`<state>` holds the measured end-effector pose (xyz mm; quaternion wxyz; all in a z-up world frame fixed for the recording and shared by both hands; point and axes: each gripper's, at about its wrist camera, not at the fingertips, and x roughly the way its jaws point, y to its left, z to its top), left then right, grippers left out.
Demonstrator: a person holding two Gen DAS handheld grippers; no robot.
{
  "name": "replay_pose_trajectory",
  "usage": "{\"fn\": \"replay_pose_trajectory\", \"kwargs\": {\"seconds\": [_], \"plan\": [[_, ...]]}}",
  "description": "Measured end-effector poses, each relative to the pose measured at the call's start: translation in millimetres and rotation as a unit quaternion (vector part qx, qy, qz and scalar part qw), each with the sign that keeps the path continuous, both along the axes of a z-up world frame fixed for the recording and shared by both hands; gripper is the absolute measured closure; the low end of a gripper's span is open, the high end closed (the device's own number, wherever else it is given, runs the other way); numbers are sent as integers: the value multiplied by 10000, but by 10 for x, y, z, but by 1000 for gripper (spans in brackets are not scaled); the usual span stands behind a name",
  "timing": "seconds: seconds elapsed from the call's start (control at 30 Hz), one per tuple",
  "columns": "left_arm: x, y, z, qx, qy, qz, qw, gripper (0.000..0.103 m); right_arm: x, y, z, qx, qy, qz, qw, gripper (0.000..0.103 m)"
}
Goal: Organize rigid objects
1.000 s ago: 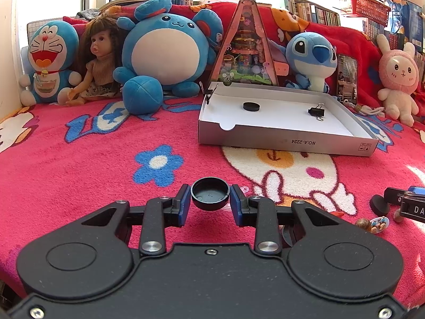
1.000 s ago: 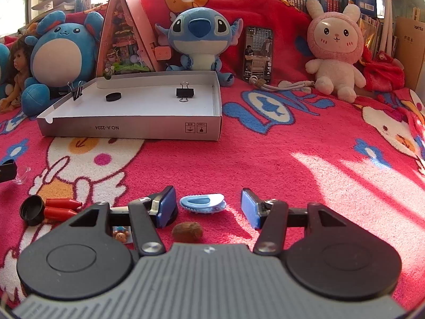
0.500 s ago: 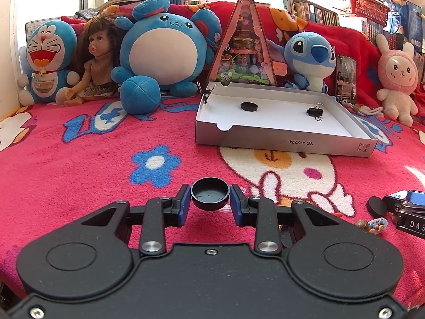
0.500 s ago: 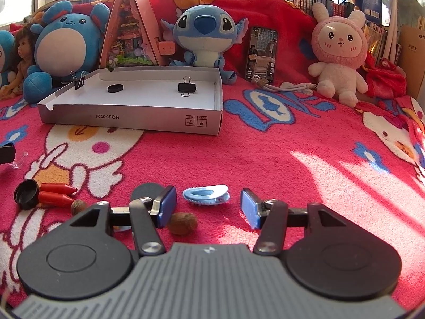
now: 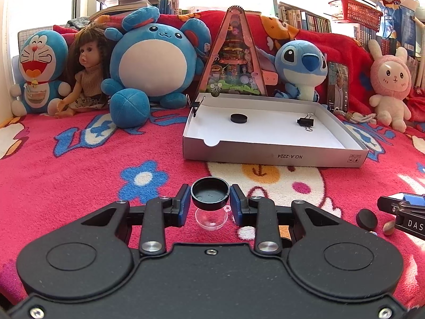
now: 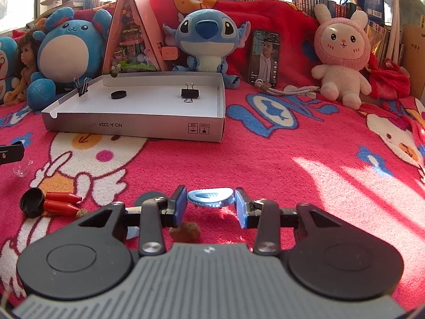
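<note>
Between the right gripper's (image 6: 209, 207) just-closing jaws, seemingly touching, a blue clip (image 6: 211, 197).

The left gripper (image 5: 210, 204) points forward and somewhat downward, its two blue-padded fingers level with each other. Both pads press against the sides of a black cap (image 5: 210, 193), which sits squarely between the fingertips with its hollow side up. The right gripper (image 6: 209, 205) is tilted down in much the same way. Its jaws have just been closing, and a blue clip (image 6: 210, 198) lies between the fingertips, the pads at its two ends; whether they press on it cannot be told.
</note>
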<state>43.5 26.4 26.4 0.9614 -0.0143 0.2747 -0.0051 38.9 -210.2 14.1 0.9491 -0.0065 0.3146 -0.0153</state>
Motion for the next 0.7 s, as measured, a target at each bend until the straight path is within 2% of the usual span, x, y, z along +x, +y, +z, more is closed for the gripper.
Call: {"fn": "replay_pose_trajectory", "kwargs": {"seconds": [0.33, 0.7], "plan": [[246, -100, 226, -291, -96, -334, 9990, 72, 171, -6, 246, 317, -340, 43, 9989, 58], [837, -209, 500, -517, -62, -613, 9968, 73, 612, -65, 464, 677, -525, 104, 9963, 58]]}}
